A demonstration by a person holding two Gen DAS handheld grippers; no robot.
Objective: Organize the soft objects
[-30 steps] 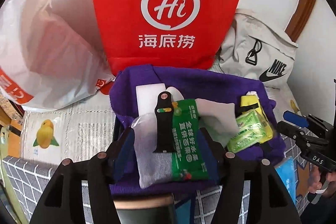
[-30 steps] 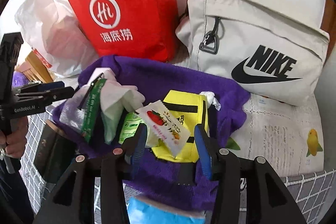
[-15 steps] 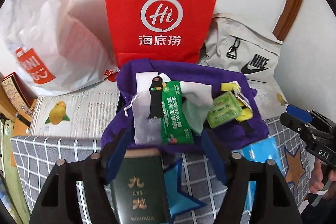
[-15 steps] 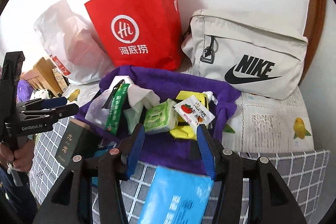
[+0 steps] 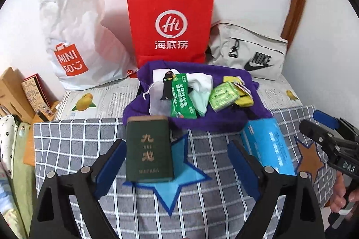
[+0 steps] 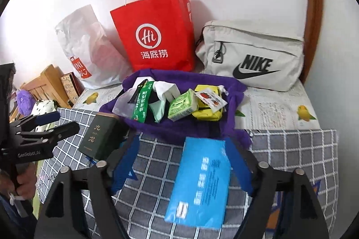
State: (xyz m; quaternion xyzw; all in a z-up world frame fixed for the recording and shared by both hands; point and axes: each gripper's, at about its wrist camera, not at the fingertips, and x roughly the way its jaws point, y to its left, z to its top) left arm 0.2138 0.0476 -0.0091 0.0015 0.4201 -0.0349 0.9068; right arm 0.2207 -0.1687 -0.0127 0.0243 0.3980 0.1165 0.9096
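Note:
A purple cloth (image 5: 224, 120) lies on the bed with small items piled on it: a green sachet (image 5: 181, 97), a black watch strap (image 5: 167, 86), a translucent pouch (image 5: 158, 100), a light green packet (image 5: 223, 95) and a yellow pouch (image 5: 243, 101). My left gripper (image 5: 176, 144) hovers in front of the cloth with its jaws opening. A dark green box (image 5: 148, 149) lies below its gap, untouched. My right gripper (image 6: 181, 144) is also opening, above a blue packet (image 6: 202, 180) that rests flat on the blanket. Neither holds anything.
A red paper bag (image 5: 170, 26), a white plastic bag (image 5: 76, 37) and a beige Nike bag (image 5: 249, 53) stand against the wall behind the cloth. Wooden boxes (image 5: 13, 91) sit at the left. A checked blanket (image 5: 213, 194) covers the near side.
Both grippers have drawn back and up from the purple cloth, and their jaws have widened. The dark green box and the blue packet have come into view under them.

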